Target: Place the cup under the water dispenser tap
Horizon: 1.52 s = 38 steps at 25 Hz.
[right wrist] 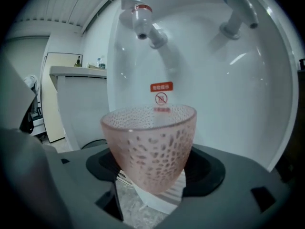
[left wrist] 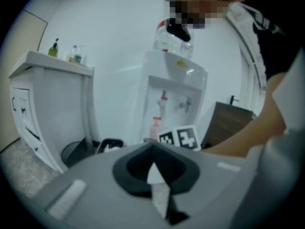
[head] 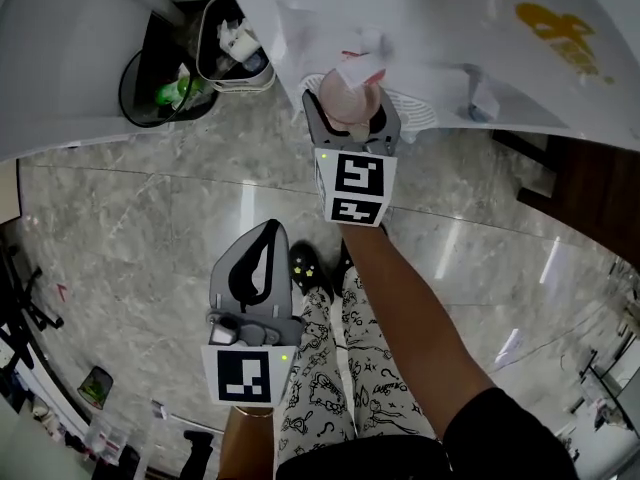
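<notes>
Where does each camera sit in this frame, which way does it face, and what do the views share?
Head view: on the person's head, looking steeply down at the floor; shows the right arm, patterned trousers, left gripper, and right gripper holding the cup.
Left gripper view: behind its shut jaws, held low, facing the water dispenser; shows the right arm.
Right gripper view: within the dispenser recess, facing the held cup, red tap higher up.
Shared: all three show the cup.
</notes>
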Motion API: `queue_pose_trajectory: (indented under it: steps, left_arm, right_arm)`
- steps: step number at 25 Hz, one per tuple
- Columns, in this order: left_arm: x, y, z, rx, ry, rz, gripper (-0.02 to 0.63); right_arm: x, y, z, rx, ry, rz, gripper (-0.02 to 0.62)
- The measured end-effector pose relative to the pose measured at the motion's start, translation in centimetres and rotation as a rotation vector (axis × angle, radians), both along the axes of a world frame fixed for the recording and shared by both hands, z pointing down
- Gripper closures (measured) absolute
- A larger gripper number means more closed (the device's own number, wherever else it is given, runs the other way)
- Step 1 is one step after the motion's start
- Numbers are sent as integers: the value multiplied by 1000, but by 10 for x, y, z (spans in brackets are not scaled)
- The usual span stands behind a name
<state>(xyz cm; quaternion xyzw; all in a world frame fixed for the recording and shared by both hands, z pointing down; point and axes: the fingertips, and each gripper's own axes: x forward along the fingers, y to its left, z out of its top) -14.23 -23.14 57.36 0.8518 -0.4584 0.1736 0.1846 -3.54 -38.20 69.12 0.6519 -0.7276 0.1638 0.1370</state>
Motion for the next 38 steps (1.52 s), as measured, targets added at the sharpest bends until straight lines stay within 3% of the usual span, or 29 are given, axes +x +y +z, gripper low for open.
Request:
queue_pose_trajectory:
  steps: [4, 7, 12, 18, 24, 29, 30, 31, 32, 34, 38]
  left_arm:
    - [1, -2, -2, -22, 43, -13, 609]
    - [4, 0, -2, -34, 46, -3, 609]
    - [8, 4, -6, -41, 53, 13, 609]
    - [6, 6, -7, -34, 45, 14, 609]
    - [-3, 11, -19, -20, 14, -9, 609]
    - [-9, 14, -48, 20, 30, -32, 609]
    - [-8, 16, -57, 31, 32, -21, 609]
    - [-8, 17, -68, 41, 28, -1, 609]
    - [-6, 18, -80, 56, 22, 25, 609]
    - [-3, 22, -112, 101, 8, 80, 609]
    - [0, 54, -208, 150, -3, 157, 609]
  right_arm:
    - [6, -1, 5, -28, 1, 45, 213]
    - [5, -1, 8, -61, 57, 53, 213]
    - [2, 2, 23, -170, 99, -2, 213]
    - [1, 9, 20, -196, 166, -50, 212]
    - [12, 37, -2, -187, 65, -10, 212]
    - [13, 117, -41, -234, -6, -64, 214]
    - [11, 136, -55, -236, -33, -82, 264]
    - [9, 152, -74, -224, -74, -100, 516]
    - [5, 165, -95, -204, -131, -124, 581]
    - [-4, 187, -145, -172, -245, -197, 581]
    - [-6, 227, -276, -124, -343, -306, 581]
